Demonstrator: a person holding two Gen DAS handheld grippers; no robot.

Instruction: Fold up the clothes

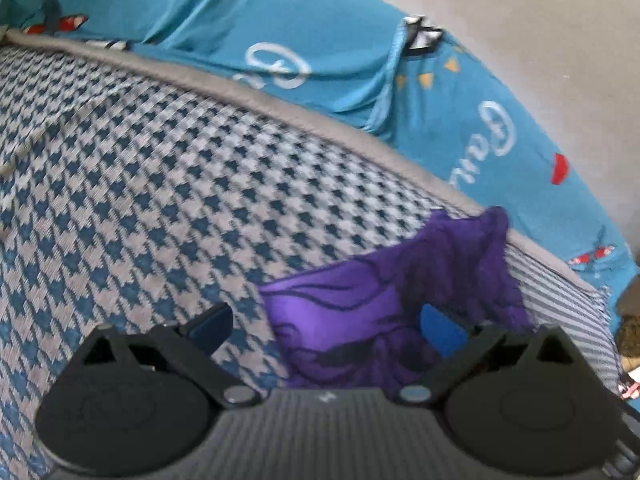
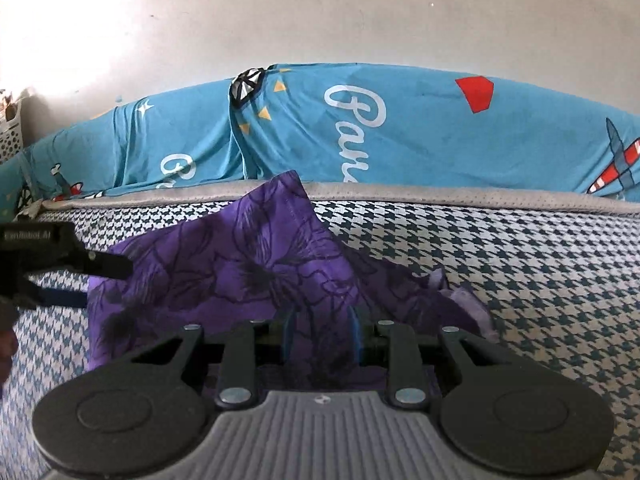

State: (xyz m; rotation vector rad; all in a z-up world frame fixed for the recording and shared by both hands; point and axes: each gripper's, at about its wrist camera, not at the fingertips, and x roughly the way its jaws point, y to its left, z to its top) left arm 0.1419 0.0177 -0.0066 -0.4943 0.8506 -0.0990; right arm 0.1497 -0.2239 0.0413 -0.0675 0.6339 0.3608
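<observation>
Purple floral garment [image 2: 256, 276] lies crumpled at frame centre on houndstooth mattress [image 2: 540, 280], blue sheet [image 2: 420, 136] behind. Right gripper [image 2: 320, 336]: fingers close together, pinching garment's near edge. Left gripper [image 1: 326, 326]: jaws wide apart, garment [image 1: 360, 312] between, not clamped.

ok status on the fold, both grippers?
Left gripper open at the purple floral garment's edge. Right gripper shut on garment, cloth bunched between fingers. Garment crumpled on houndstooth mattress. Nothing in the way.
</observation>
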